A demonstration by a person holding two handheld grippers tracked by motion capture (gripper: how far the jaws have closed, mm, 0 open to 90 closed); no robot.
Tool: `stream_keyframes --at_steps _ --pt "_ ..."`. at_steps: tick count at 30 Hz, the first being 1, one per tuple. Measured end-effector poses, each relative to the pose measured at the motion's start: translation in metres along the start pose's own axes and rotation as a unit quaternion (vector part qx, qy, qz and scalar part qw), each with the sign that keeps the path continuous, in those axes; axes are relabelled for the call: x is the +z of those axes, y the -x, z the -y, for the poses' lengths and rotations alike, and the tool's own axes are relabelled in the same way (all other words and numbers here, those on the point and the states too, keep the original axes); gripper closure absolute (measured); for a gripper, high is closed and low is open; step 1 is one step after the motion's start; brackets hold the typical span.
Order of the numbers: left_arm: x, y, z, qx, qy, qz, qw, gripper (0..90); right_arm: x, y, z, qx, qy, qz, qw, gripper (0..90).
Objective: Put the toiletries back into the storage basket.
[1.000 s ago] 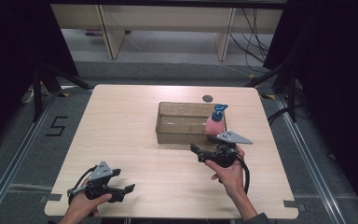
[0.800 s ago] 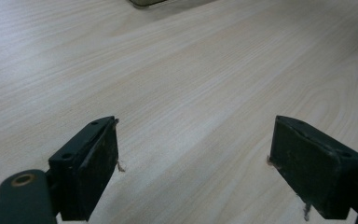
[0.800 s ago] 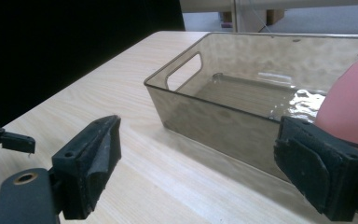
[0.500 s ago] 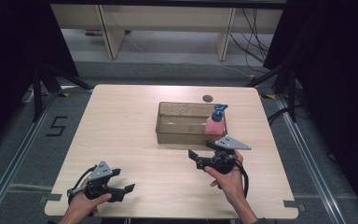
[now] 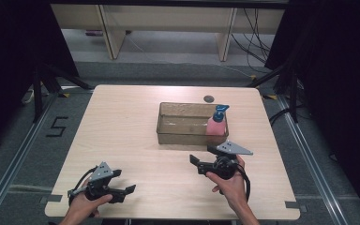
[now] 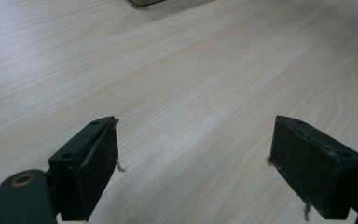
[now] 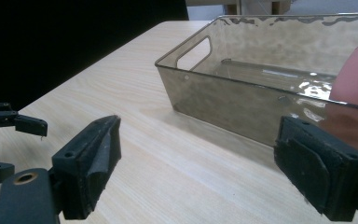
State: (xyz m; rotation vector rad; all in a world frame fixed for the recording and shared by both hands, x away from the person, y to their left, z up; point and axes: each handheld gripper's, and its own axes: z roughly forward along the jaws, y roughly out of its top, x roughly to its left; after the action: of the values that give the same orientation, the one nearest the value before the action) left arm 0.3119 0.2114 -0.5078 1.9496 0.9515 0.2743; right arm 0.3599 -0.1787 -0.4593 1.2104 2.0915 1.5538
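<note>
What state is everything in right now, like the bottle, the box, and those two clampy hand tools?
Pink bottle: upright inside the bin, at its right end, blue pump top on.
Clear bin: open-topped, on the table, nothing else in it.
Left gripper: open, holding nothing, low over bare table.
Right gripper: open, holding nothing, just in front of the bin.

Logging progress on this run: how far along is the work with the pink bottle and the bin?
Done, it seems: the pink bottle stands upright inside the clear bin, at its right end. In hand: nothing; the right gripper sits open just in front of the bin, and the left gripper rests open near the table's front edge. Left: nothing more to place is visible.
</note>
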Motion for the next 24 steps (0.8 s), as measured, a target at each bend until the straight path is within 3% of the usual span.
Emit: stream_keyframes --at_steps 1,4,7,8,10,11,14,19,21,22,24 --pt "0.000 0.000 0.000 -0.001 0.000 0.000 1.0000 14.7 -0.001 -0.002 0.001 0.013 -0.001 0.001 0.9999 15.4" --pt "0.000 0.000 0.000 0.000 -0.004 0.000 1.0000 14.7 -0.002 -0.001 0.002 0.003 0.000 0.002 1.0000 15.4" --pt "0.000 0.000 0.000 0.001 -0.002 0.000 1.0000 14.7 -0.004 -0.003 0.005 0.012 -0.006 -0.002 0.9999 15.4" --pt "0.000 0.000 0.000 -0.001 -0.001 0.001 1.0000 14.7 -0.003 -0.002 0.005 -0.002 -0.004 0.001 1.0000 15.3" --pt "0.000 0.000 0.000 0.002 -0.002 0.000 1.0000 14.7 -0.004 -0.003 0.007 0.010 -0.003 -0.003 0.9999 15.3" --pt "0.000 0.000 0.000 0.001 -0.001 -0.001 1.0000 14.7 -0.005 -0.002 0.007 -0.003 -0.003 -0.001 1.0000 15.3" --pt "-0.001 0.001 0.000 0.001 -0.002 0.001 1.0000 14.7 -0.008 -0.002 0.008 -0.004 -0.006 0.001 1.0000 15.3" --pt "-0.001 0.002 -0.002 -0.002 0.014 0.007 0.9999 14.7 -0.009 -0.004 0.012 0.002 -0.007 -0.004 1.0000 15.3" --pt "-0.002 0.003 -0.003 0.004 0.022 0.012 0.9997 14.7 -0.010 -0.005 0.013 -0.009 -0.008 -0.001 0.9999 15.4" --pt "-0.003 0.002 -0.003 0.011 0.020 0.010 0.9997 14.7 -0.011 -0.006 0.014 0.003 -0.009 -0.007 0.9999 15.3" --pt "-0.003 0.003 -0.003 0.009 0.020 0.006 0.9997 14.7 -0.012 -0.003 0.015 -0.019 -0.002 0.003 0.9998 15.3"
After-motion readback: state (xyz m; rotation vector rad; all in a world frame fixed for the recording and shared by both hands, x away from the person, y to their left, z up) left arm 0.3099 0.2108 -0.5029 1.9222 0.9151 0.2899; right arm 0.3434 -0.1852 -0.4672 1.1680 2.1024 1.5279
